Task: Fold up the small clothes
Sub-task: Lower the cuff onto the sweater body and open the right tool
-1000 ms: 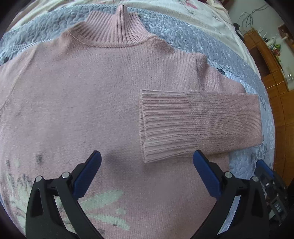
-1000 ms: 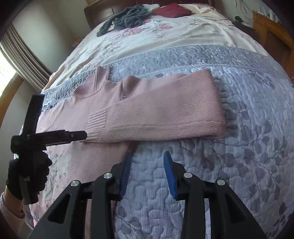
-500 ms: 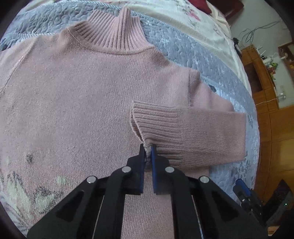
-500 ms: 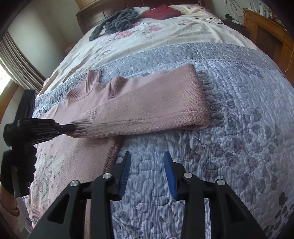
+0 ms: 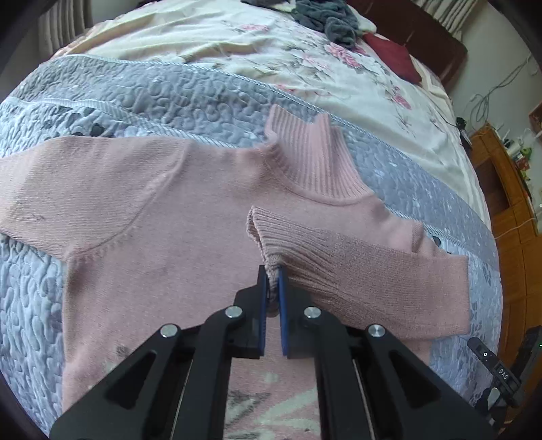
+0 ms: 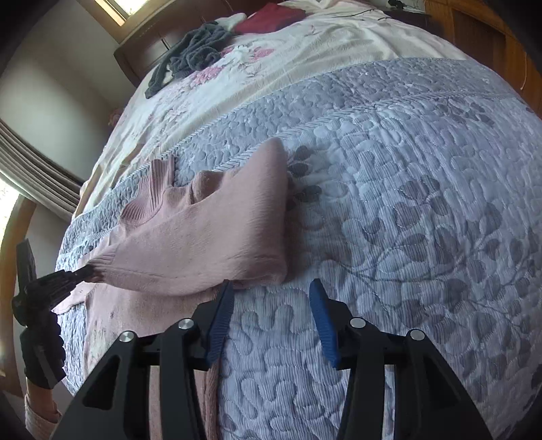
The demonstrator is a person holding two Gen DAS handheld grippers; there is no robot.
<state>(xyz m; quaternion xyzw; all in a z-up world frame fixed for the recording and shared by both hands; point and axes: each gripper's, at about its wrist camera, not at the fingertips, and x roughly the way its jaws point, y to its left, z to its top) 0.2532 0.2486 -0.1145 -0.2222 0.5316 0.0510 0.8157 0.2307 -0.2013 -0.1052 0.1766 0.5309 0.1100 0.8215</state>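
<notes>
**Jaw state: left clamped on sleeve cuff, right parted and empty**

Jaws of the left gripper (image 5: 272,281) are clenched on the ribbed cuff (image 5: 267,237) of one sleeve; jaws of the right gripper (image 6: 271,314) stand apart with nothing between them, above the quilt.

Landmark: the pink sweater (image 5: 169,216).

1. Bed (image 5: 237,44): carries a floral sheet; the grey quilt (image 6: 406,203) covers its near part, directly under the sweater.
2. Sweater: lies flat on the quilt, long axis running from the hem at the left gripper toward the ribbed turtleneck collar (image 5: 311,162), which points at the headboard. One sleeve (image 5: 50,189) extends straight out, crosswise to that axis. The other sleeve (image 5: 389,284) is folded inward across the chest, cuff raised off the body in the left gripper.
3. Dark clothing heap (image 6: 193,50) and red item (image 6: 267,17): beyond the collar, near the headboard.
4. Writing: "DAS" on a black device (image 5: 501,375), off the sweater's folded-sleeve side.
</notes>
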